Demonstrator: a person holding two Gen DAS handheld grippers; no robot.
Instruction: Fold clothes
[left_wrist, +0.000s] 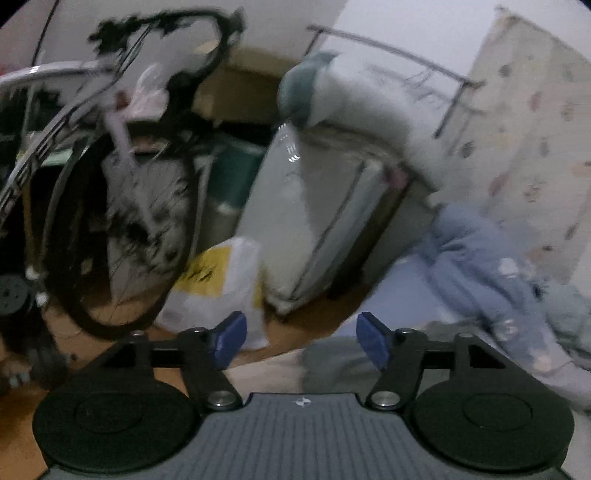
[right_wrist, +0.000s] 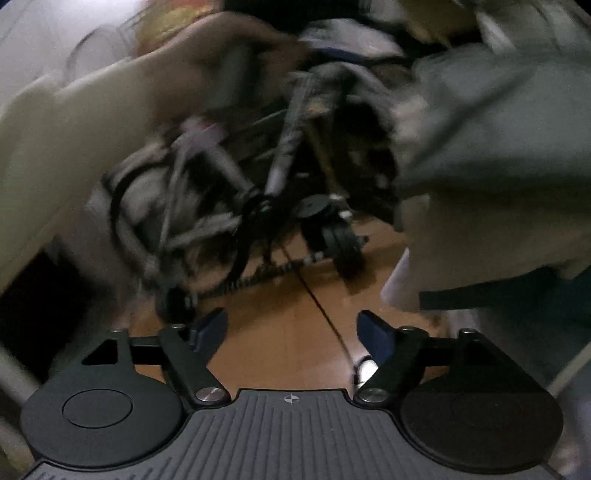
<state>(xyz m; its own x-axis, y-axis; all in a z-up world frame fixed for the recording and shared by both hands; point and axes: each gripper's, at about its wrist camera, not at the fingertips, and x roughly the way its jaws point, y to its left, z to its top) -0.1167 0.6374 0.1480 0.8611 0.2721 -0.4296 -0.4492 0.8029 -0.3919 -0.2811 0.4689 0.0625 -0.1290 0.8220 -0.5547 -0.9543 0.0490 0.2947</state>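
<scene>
My left gripper (left_wrist: 301, 341) is open, its blue pads wide apart with nothing between them. Just below and beyond it lies a grey garment (left_wrist: 332, 363) on a pale bed surface. To the right, a crumpled blue garment with small prints (left_wrist: 491, 266) lies on the bed (left_wrist: 402, 280). My right gripper (right_wrist: 291, 334) is open too and empty, pointing down at a wooden floor (right_wrist: 295, 321). A grey-green garment (right_wrist: 491, 122) hangs at the right of the right wrist view. The view is blurred.
A bicycle (left_wrist: 110, 177) stands at the left, with a white and yellow plastic bag (left_wrist: 218, 284) on the floor beside it. A pale suitcase-like case (left_wrist: 317, 206) and a patterned cloth (left_wrist: 532, 129) lie behind the bed. The folded bicycle frame (right_wrist: 236, 192) fills the right view.
</scene>
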